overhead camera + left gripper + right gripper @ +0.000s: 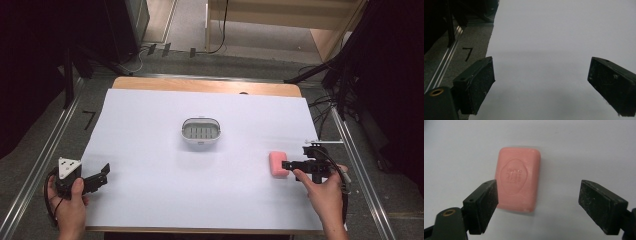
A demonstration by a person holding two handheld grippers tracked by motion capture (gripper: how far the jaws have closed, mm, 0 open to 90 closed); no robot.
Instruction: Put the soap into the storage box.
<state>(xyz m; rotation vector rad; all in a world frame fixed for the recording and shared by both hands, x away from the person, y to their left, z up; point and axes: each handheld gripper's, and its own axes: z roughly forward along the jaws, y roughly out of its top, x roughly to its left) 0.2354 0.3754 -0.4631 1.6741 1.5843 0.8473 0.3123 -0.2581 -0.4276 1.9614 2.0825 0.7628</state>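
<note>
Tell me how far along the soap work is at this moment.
Early stage. Nothing looks done yet: the pink soap bar lies flat on the white table sheet, and the soap dish at mid-table holds nothing. In hand: the right gripper is at the bar with its jaws open, not gripping it. The left gripper waits open at the sheet's edge. Gripping and moving the bar are probably still left.

One pink soap bar point(278, 164); one white soap dish point(200, 131); two hand-held grippers: left point(102, 175), right point(286, 164).

high view overlooks the table point(150, 200); gripper views skim its white top closely.
</note>
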